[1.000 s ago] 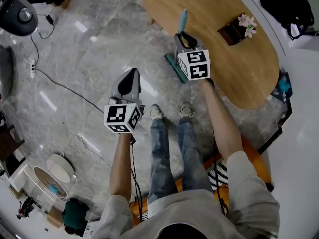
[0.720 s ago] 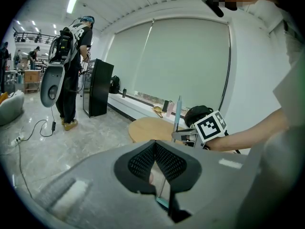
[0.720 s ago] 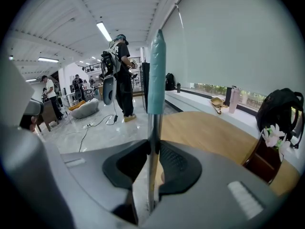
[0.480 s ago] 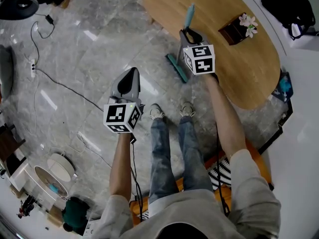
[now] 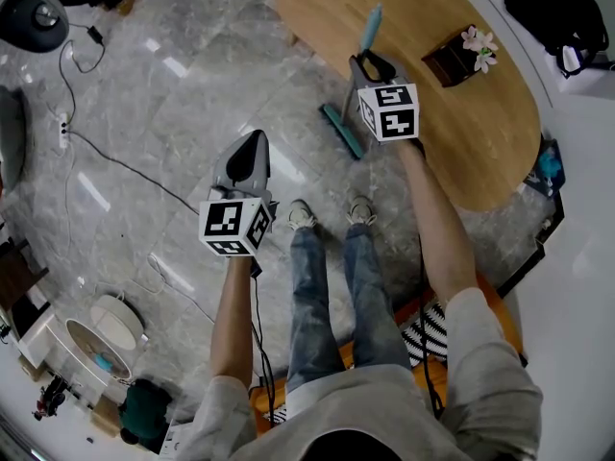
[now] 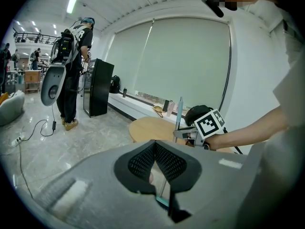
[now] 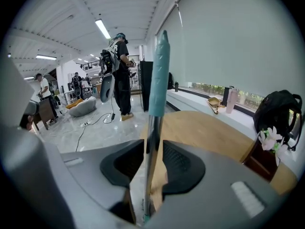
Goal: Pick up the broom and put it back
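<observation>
The broom stands on its teal head (image 5: 342, 131) on the floor at the edge of the wooden table (image 5: 461, 133), its metal handle (image 7: 152, 123) with the teal grip (image 7: 158, 75) rising upright. My right gripper (image 5: 373, 63) is around the handle. Its jaws have just been opening, and in the right gripper view a gap shows between the handle and the right pad (image 7: 175, 159). My left gripper (image 5: 252, 144) hangs over the bare floor to the left, shut and empty. The left gripper view shows the broom (image 6: 179, 113) and right gripper (image 6: 185, 133) ahead.
A dark box with pink flowers (image 5: 459, 54) sits on the table, a black backpack (image 5: 553, 3) beyond it. Cables (image 5: 115, 166) run across the grey floor at the left. A person (image 6: 71, 70) stands in the distance. My own feet (image 5: 332, 214) are just behind the broom head.
My right gripper has shifted a little up and to the right in the head view, carrying the handle top further over the table. The left gripper has not moved.
</observation>
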`<state>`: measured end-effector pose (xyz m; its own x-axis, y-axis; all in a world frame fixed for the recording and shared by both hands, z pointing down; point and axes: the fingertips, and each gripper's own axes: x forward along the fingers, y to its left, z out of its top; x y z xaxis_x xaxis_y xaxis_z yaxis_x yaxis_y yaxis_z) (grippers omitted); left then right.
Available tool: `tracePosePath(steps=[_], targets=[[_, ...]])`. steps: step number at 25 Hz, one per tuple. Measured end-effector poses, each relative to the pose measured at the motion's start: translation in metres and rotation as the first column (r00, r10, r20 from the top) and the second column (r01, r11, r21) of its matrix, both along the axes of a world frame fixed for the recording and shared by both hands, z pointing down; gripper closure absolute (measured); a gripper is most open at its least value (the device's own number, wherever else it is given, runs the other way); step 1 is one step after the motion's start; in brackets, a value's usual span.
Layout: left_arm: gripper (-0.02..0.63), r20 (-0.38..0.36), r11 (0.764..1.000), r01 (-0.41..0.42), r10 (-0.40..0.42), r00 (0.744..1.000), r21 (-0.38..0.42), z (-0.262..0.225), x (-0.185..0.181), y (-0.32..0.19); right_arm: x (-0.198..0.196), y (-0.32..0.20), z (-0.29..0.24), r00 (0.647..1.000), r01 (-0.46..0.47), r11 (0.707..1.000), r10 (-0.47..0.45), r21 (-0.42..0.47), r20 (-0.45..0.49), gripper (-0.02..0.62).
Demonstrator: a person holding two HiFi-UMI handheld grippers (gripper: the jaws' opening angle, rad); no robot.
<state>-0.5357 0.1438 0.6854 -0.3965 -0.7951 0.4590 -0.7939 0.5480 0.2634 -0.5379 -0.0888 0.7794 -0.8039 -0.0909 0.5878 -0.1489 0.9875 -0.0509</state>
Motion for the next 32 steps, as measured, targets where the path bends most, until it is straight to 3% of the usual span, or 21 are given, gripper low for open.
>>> tracePosePath(steps=[5, 10, 18, 25, 32], targets=[[0.604, 0.004, 1.000, 0.001, -0.001, 1.000, 0.004, -0.003, 0.000, 0.000, 0.011, 0.002, -0.009, 1.000, -0.014, 1.000, 0.014, -0.015, 0.027, 0.422], [0.604, 0.014, 1.000, 0.005, -0.005, 1.000, 0.011, -0.011, -0.001, -0.001, 0.039, 0.004, -0.035, 0.994, -0.061, 0.998, 0.062, -0.016, 0.091, 0.420], [0.604, 0.035, 1.000, 0.015, -0.015, 0.999, 0.023, -0.025, 0.004, -0.003, 0.097, 0.011, -0.086, 0.982, -0.085, 0.996, 0.077, 0.040, 0.174, 0.480], [0.604, 0.052, 0.999, 0.010, -0.012, 0.999, 0.040, -0.046, 0.017, -0.009, 0.144, 0.019, -0.107, 0.982, -0.103, 0.994, 0.095, 0.042, 0.163, 0.528], [0.604, 0.084, 0.998, 0.018, -0.023, 0.996, 0.064, -0.085, 0.022, -0.011, 0.161, 0.012, -0.144, 0.975, -0.131, 0.990, 0.121, 0.047, 0.187, 0.595]])
